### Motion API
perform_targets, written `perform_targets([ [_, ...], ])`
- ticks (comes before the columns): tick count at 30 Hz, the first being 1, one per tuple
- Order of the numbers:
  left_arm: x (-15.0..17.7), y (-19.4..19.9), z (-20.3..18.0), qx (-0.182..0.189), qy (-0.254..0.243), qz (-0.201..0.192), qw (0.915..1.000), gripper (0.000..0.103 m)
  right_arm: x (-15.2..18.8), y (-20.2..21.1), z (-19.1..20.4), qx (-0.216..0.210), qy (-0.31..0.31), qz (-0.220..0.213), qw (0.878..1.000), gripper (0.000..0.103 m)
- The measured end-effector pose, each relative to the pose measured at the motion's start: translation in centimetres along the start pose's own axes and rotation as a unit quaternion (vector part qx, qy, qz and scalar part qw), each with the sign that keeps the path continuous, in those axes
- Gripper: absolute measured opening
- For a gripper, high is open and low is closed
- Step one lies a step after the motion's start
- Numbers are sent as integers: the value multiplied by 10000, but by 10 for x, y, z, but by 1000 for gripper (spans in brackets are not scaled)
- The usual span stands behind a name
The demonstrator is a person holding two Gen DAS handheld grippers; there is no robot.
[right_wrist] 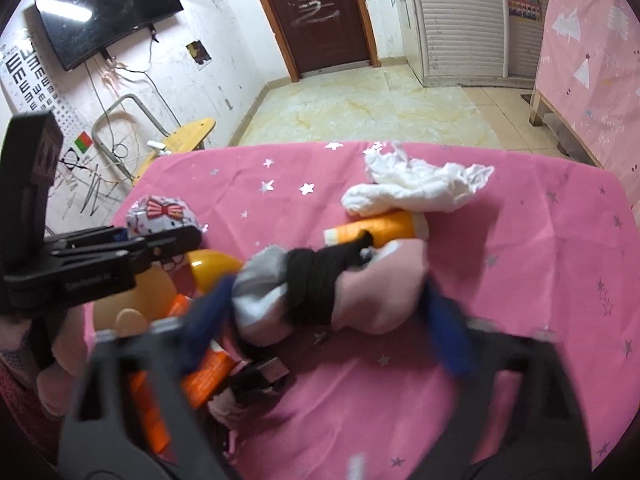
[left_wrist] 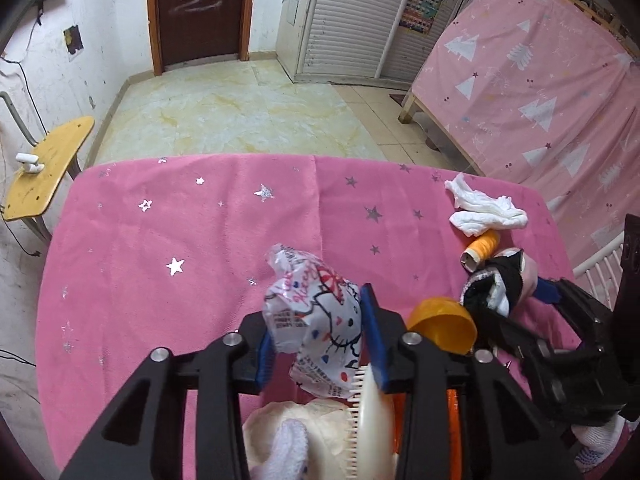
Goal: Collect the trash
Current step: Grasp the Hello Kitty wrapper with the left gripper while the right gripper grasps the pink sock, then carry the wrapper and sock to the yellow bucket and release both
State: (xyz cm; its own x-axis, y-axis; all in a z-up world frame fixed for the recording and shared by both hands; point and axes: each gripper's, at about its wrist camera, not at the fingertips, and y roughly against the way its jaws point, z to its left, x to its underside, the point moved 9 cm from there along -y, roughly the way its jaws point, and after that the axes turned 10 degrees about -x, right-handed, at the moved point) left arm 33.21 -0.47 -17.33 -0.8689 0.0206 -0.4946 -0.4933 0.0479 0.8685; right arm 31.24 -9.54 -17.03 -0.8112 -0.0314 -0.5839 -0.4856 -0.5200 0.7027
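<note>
A crumpled white plastic wrapper with a cartoon cat print sits between the blue pads of my left gripper, which press on both of its sides just above the pink starred tablecloth. The same wrapper shows at the left of the right wrist view. My right gripper straddles a bundle of grey, black and pink socks. Its blurred pads lie against the bundle's two ends. A crumpled white tissue lies beyond, resting on an orange thread spool.
An orange cup lies on its side between the two grippers. A cream comb, an orange box and a black clip crowd the near edge. A yellow chair stands left, a pink-covered bed right.
</note>
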Motion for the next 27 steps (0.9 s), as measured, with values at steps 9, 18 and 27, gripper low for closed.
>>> perform_targets([
  [9,-4,27,7,-149,164,-273,9994,25,1,27,13,15,186,-355,9992,68],
  [18,-16,84,-5,-129,150,-745,9970,26,2,86,12,-34,70,-941,9955,68],
  [27,-4,142,-84,91,-403,-1161,9924,26,17,170,-30,79,-295,-1735,9844,69],
])
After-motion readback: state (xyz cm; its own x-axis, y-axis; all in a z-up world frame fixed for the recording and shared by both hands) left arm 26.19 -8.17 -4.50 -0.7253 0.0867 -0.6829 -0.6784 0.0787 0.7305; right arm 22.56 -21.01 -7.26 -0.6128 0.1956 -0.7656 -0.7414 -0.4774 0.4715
